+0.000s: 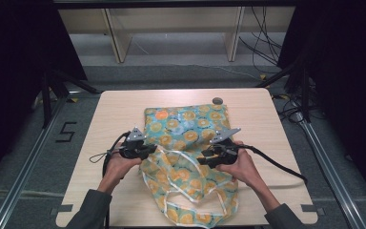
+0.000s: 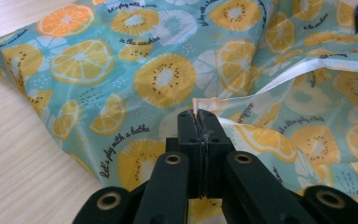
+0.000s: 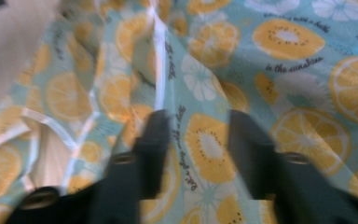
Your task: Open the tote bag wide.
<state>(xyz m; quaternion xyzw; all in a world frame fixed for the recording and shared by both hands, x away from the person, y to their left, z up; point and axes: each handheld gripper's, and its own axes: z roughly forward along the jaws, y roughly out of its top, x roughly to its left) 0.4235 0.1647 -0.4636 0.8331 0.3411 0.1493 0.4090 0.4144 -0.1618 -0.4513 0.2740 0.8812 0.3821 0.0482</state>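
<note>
The fruit-print bag (image 1: pixel 186 143) is spread between both tools: its white-trimmed edge (image 2: pixel 205 103) is pinched by the left gripper (image 2: pixel 200 114), while the right gripper (image 3: pixel 198 140) is held spread above the cloth.

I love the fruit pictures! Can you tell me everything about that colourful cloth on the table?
The cloth is thin, shiny-looking teal fabric printed with orange, lemon and kiwi slices and small black writing. White-edged straps loop from its near part, so it may be a bag. It lies crumpled on the wooden table, flatter at the far end. The left gripper pinches a white-trimmed edge; the right gripper hovers open above it.
</note>
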